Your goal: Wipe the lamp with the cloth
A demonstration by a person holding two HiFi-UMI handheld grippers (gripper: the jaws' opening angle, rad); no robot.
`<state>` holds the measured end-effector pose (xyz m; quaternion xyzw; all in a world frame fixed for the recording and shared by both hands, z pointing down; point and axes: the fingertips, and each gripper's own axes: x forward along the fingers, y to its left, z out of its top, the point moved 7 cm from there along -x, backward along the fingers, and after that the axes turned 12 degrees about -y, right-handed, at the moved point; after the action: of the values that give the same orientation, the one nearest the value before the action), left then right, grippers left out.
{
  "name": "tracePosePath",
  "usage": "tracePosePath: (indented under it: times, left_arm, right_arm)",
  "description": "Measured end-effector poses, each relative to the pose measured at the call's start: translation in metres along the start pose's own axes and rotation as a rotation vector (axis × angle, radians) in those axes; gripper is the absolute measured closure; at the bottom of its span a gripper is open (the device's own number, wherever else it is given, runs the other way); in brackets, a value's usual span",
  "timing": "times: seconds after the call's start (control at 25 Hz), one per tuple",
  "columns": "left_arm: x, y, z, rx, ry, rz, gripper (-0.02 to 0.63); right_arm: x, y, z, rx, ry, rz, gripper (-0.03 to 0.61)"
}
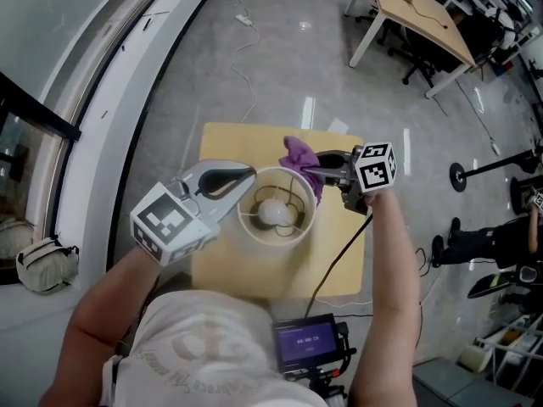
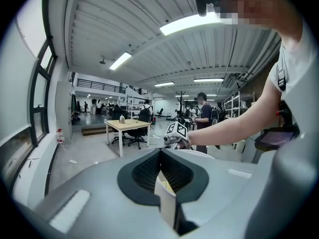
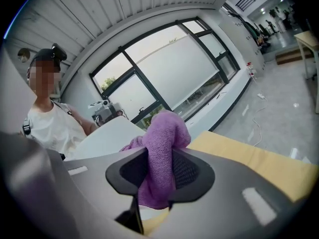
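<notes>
My left fingers (image 1: 222, 177) (image 2: 142, 171) are closed tight on the thin white rim of the lamp (image 1: 254, 231) (image 2: 167, 198), gripping it on the side toward the left edge of the tabletop (image 1: 339, 265). The lamp stands about in the middle of the yellow tabletop, with its round opening facing up at me. My right fingers (image 1: 329, 164) (image 3: 188, 169) are clamped partway together on the purple cloth (image 1: 299, 153) (image 3: 163, 133), which bunches out ahead of them. The cloth sits at the lamp's rim on the side toward the far right corner and overlaps it slightly.
</notes>
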<state>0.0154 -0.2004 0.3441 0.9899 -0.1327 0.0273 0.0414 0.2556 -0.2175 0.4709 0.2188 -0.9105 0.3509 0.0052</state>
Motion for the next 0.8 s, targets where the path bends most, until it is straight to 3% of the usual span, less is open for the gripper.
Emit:
tracePosePath:
  times: [0.16, 0.32, 0.48, 0.64, 0.8]
  left_arm:
    - [-0.005, 0.000, 0.000, 0.004, 0.004, 0.032, 0.614]
    - [-0.012, -0.002, 0.004, 0.018, 0.001, 0.050, 0.614]
    - [-0.026, -0.002, 0.006, 0.021, -0.005, 0.066, 0.614]
    - [-0.033, -0.005, 0.012, 0.027, -0.029, 0.050, 0.614]
    - [-0.044, -0.012, 0.015, 0.035, -0.057, 0.012, 0.614]
  right_arm:
    - [-0.007, -0.025, -0.030, 0.048, -0.034, -0.027, 0.443]
    - [-0.020, -0.040, -0.057, 0.129, -0.053, -0.094, 0.443]
    - [-0.029, -0.047, -0.071, 0.149, -0.075, -0.164, 0.443]
    - [-0.047, -0.028, -0.048, 0.104, -0.199, -0.210, 0.443]
    - [-0.062, 0.012, -0.006, -0.023, -0.316, -0.264, 0.442]
